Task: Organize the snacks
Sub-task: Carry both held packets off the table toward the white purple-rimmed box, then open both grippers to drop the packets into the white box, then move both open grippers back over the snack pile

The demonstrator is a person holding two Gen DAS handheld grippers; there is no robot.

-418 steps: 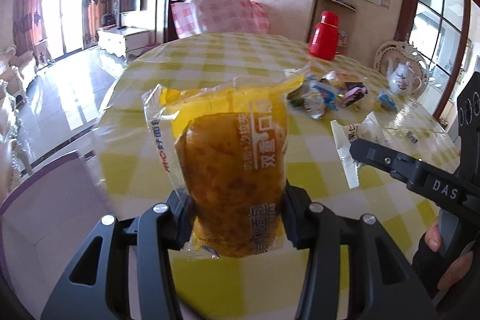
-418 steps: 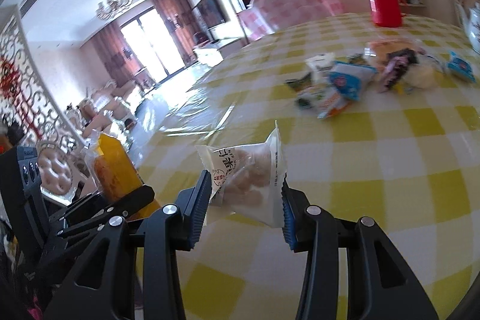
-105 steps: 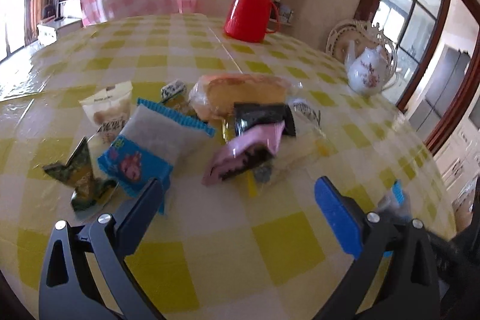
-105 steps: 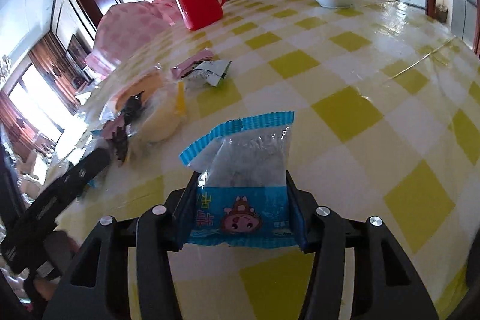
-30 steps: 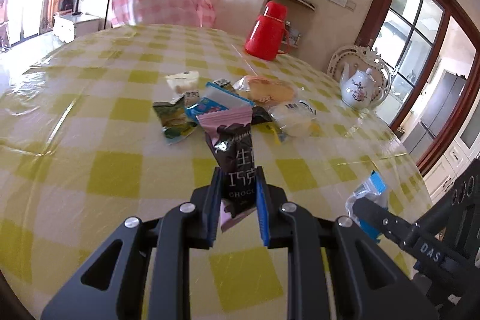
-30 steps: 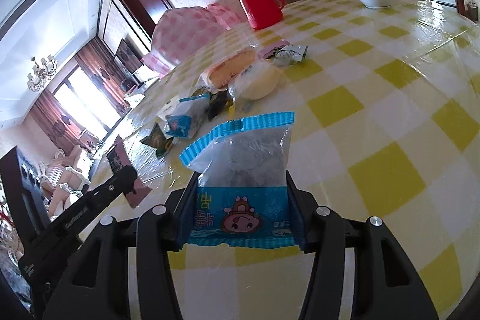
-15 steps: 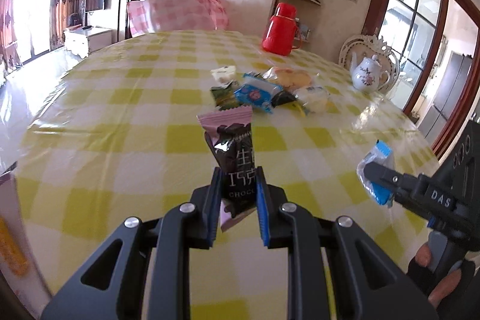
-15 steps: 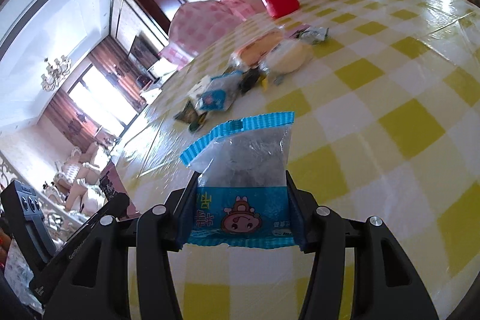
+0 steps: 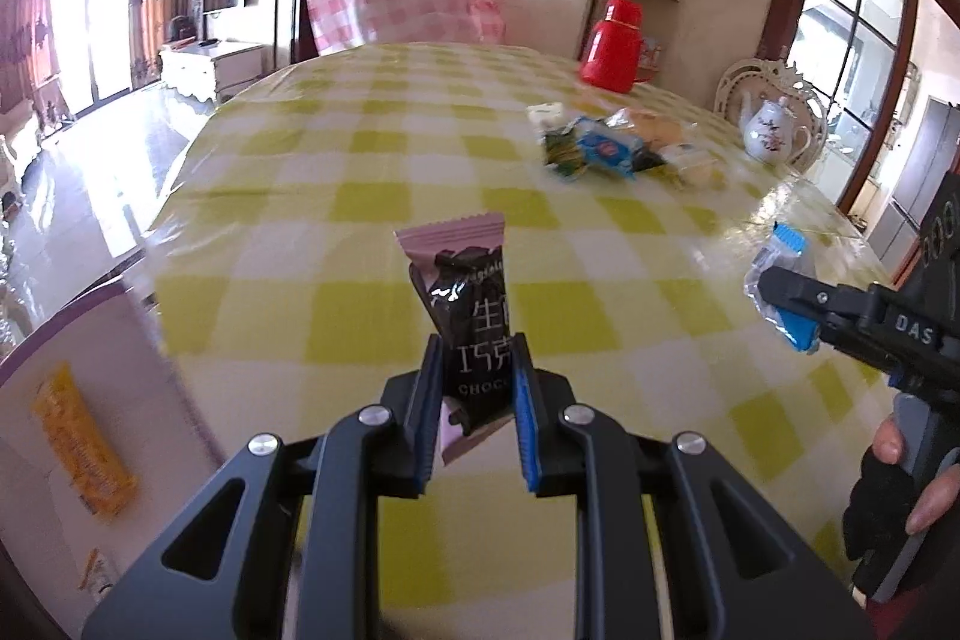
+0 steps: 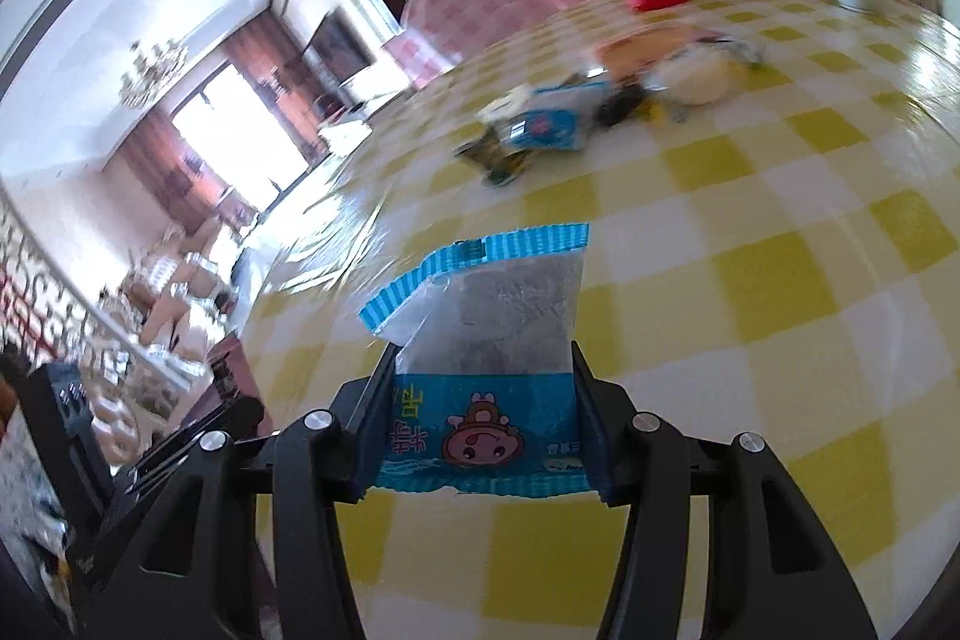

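My left gripper (image 9: 475,388) is shut on a pink and black chocolate packet (image 9: 468,316), held upright over the near left part of the yellow checked table (image 9: 360,160). My right gripper (image 10: 483,412) is shut on a blue snack packet (image 10: 486,358) with a cartoon face, above the table's near edge. The right gripper (image 9: 786,307) with its blue snack packet (image 9: 780,256) also shows at the right of the left wrist view. A pile of snacks (image 9: 612,148) lies far across the table. The left gripper's arm (image 10: 180,448) appears low left in the right wrist view.
A white box with a purple rim (image 9: 72,400) sits beside the table's left edge, an orange snack packet (image 9: 81,448) lying in it. A red flask (image 9: 615,43) and a white teapot (image 9: 771,133) stand at the far side. A pink checked chair (image 9: 408,1) is behind.
Both grippers have swung left and back from the snack pile, each keeping its packet. The table's left edge and the white box have come into the left wrist view.
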